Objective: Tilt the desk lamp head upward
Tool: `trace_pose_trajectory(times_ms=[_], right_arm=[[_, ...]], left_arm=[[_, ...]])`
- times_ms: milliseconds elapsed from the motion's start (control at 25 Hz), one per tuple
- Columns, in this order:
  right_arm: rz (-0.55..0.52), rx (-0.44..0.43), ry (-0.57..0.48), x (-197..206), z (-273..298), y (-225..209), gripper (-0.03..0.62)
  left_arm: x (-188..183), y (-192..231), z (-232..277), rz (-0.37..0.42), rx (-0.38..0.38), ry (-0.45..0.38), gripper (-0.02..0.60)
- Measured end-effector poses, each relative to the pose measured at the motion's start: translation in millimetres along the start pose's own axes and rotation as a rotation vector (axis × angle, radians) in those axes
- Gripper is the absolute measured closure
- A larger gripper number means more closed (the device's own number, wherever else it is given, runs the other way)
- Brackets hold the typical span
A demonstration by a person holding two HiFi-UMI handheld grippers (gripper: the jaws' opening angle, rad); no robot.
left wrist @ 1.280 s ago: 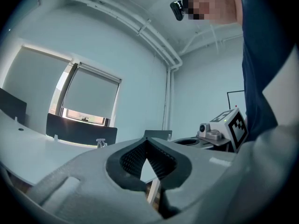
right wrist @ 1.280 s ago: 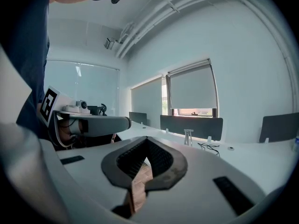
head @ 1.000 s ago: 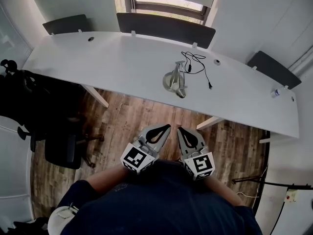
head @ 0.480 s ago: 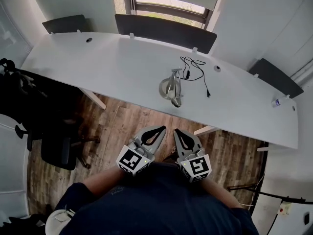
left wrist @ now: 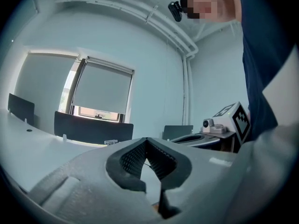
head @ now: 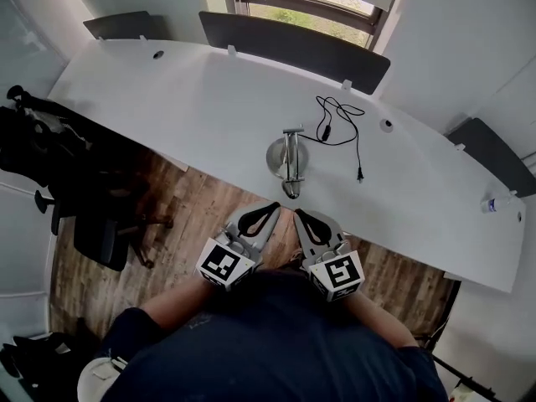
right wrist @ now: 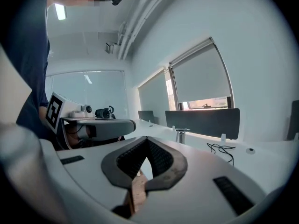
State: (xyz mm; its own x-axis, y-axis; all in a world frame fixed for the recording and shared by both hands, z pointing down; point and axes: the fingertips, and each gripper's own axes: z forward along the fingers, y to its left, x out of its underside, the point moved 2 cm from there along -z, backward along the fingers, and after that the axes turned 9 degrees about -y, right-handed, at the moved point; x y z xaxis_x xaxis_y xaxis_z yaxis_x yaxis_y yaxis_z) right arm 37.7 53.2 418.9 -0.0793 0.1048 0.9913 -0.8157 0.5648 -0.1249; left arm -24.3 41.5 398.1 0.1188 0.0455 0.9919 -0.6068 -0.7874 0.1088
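The silver desk lamp (head: 286,159) stands on the white desk (head: 167,99) near its front edge, on a round base. Its arm runs toward me and the head (head: 291,189) hangs low by the edge. In the right gripper view only the lamp's upright post (right wrist: 181,135) shows. My left gripper (head: 274,209) and right gripper (head: 298,217) hover side by side just short of the desk edge, a little below the lamp head in the head view. Both are shut, with nothing between the pads, and neither touches the lamp.
A black power cable (head: 342,124) lies loose on the desk to the right of the lamp. Dark partition panels (head: 293,44) line the desk's far edge under a window. A black office chair (head: 100,233) stands at the left, a small bottle (head: 492,203) at the far right.
Both grippers have come forward toward the desk edge and now sit close below the lamp head. They stay shut and side by side. The lamp has not moved.
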Motion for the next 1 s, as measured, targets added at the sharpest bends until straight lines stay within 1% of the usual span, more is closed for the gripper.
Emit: trace_pose_trajectory(times_ms=[160,240,360,520,640,760,1000], right_arm=[[0.037,-0.064,0.009,7,5,-25,0.585],[0.039,-0.089,0.018,9,8,-32,0.585],[0.032,-0.103,0.061,16,16,-40,0.585],[0.038,-0.086,0.077,19,29,-52,0.585],[0.042,-0.081,0.088,21,41,-62,0.586],[0.067,-0.071,0.116,25,51,-67,0.585],[0.103,-0.056,0.169,42,69,-83,0.585]], left_arm=[[12,10,20,0.032,-0.056,0.017,0.586],[15,14,26,0.049,-0.077,0.035,0.588],[18,22,32,0.077,-0.089,0.063,0.586],[25,39,38,0.067,-0.077,0.061,0.588],[35,59,46,0.073,-0.047,0.052,0.586],[48,79,54,0.079,-0.016,0.078,0.586],[85,120,71,0.061,0.013,0.149,0.587]])
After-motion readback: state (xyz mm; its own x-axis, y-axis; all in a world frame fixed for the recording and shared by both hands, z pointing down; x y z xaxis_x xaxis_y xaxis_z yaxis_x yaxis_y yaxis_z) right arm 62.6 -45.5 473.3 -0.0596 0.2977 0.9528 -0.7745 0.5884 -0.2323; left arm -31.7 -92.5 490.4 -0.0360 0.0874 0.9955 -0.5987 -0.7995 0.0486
